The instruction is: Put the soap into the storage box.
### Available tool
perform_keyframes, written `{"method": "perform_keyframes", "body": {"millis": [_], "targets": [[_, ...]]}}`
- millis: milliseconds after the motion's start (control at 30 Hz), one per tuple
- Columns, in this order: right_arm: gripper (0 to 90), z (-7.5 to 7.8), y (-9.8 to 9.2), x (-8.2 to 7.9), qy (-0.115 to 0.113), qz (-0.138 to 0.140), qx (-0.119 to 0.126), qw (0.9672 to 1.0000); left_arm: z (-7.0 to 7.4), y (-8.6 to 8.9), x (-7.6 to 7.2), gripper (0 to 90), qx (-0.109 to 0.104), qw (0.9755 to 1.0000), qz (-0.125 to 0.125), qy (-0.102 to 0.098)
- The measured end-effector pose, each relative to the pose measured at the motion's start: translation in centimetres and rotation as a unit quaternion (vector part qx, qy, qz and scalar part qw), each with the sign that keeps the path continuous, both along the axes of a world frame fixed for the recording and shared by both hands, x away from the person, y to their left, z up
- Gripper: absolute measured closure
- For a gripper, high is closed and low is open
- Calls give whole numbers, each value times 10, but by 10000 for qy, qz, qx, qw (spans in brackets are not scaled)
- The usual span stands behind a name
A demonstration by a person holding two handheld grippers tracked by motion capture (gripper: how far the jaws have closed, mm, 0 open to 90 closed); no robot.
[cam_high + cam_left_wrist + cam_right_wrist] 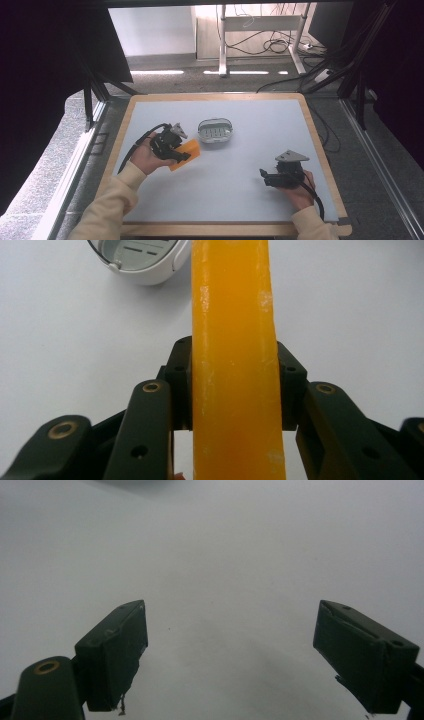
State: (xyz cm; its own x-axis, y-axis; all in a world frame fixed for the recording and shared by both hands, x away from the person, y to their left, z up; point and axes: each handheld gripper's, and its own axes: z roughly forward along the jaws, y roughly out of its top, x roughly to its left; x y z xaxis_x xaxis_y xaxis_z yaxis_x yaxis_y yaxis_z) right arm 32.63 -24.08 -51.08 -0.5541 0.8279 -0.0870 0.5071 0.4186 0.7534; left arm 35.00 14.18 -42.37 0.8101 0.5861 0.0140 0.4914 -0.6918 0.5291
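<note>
- The left gripper is on the left side of the bench, held in the person's left hand.
- Its jaws are closed tight on an orange bar. In the left gripper view the orange bar stands between the two black jaws, and both jaws press on its sides.
- The orange bar sticks out past the jaws toward the middle of the bench. From these pictures you cannot tell if its far end touches the bench.
- A white oval dish with a grey inside sits just past the bar, near the middle of the bench. In the left gripper view the white oval dish is at the top left, beside the bar's far end but apart from it.
- The right gripper is on the right side of the bench, held in the person's right hand, well apart from the bar.
- Its jaws are wide open. In the right gripper view there is just the plain bench top between them.
</note>
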Motion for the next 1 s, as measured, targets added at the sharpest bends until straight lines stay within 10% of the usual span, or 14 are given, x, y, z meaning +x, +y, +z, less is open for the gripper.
{"method": "perform_keyframes", "body": {"millis": [1000], "targets": [[144, 0, 1, -1, -10, -14, -50, 10000, 16, -12, 27, 622, 120, 9997, -205, 23]]}}
